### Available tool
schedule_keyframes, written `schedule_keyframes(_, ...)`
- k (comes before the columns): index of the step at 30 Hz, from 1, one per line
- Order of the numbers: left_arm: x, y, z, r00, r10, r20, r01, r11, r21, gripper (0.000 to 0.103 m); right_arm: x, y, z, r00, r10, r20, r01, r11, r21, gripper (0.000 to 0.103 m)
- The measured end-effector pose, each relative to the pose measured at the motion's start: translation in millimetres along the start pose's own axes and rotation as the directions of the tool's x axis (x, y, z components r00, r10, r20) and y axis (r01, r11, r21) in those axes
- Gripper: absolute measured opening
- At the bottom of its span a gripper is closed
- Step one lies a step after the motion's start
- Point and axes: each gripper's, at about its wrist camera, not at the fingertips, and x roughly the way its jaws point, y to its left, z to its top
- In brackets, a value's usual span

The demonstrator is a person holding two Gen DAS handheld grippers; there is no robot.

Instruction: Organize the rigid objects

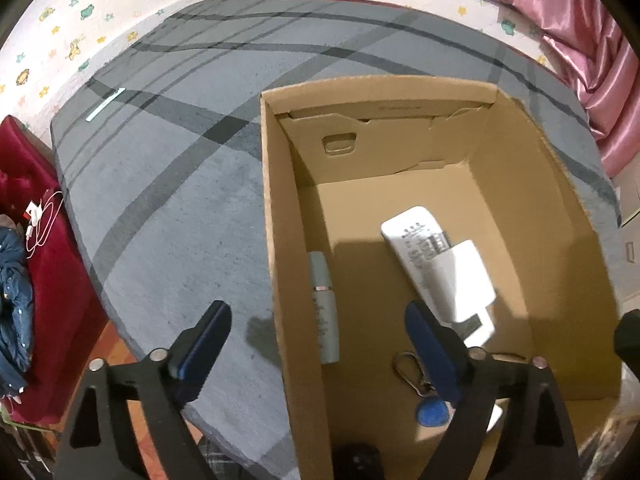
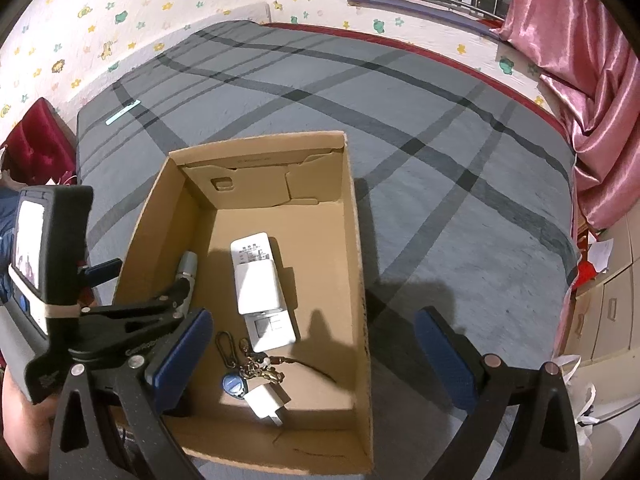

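Note:
An open cardboard box (image 1: 276,208) (image 2: 358,216) sits on a grey plaid bedspread (image 1: 168,184). Inside it lie a grey-green tube (image 1: 325,320) (image 2: 188,265) along the left wall, a white remote (image 1: 416,236) (image 2: 251,249), a white adapter (image 1: 470,280) (image 2: 258,290) on top of the remote, a key bunch with a blue fob (image 1: 432,412) (image 2: 234,386), and a small white plug (image 2: 266,400). My left gripper (image 1: 316,314) (image 2: 144,278) is open and straddles the box's left wall, holding nothing. My right gripper (image 2: 316,320) is open and empty over the box's right side.
A red cushioned seat (image 1: 52,264) with a white cable and dark blue cloth lies to the left. Pink curtains (image 2: 592,92) and pale drawers (image 2: 608,304) stand at the right. Patterned wallpaper backs the bed, and a window is at top right.

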Motion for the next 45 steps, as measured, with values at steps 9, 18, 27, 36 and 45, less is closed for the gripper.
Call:
schedule_keyframes(9, -56.9, -7.1, -11.9, 0.996, -0.028, 0.085, 0.031, 0.999, -0.033, 0.103, -27.8, -11.0, -7.1, 0.999, 0.012, 0.035, -0.013, 1.000, 0.011, 0.103)
schedule_keyframes(18, -110.9, -24.7, -38.7, 0.985, 0.028, 0.168, -0.027, 1.000, -0.007, 0.103, -67.3, -23.7, -25.9, 0.997, 0.010, 0.074, -0.011, 1.000, 0.015, 0.103)
schedule_keyframes(27, -152.2, -46.1, -63.6, 0.972, 0.033, 0.232, -0.040, 0.999, 0.025, 0.103, -105.7, -35.8, -49.5, 0.992, -0.014, 0.128, 0.010, 0.999, 0.033, 0.103)
schedule_keyframes(36, -171.1, -67.1, -93.2, 0.967, 0.002, 0.256, -0.020, 0.998, 0.066, 0.103, -123.9, -49.8, -79.0, 0.990, -0.014, 0.141, 0.005, 0.998, 0.064, 0.103)
schedule_keyframes(45, -172.7, -72.7, -112.9, 0.971, -0.016, 0.240, -0.002, 0.997, 0.071, 0.103, -129.3, -48.4, -100.9, 0.990, -0.015, 0.139, 0.008, 0.999, 0.054, 0.103)
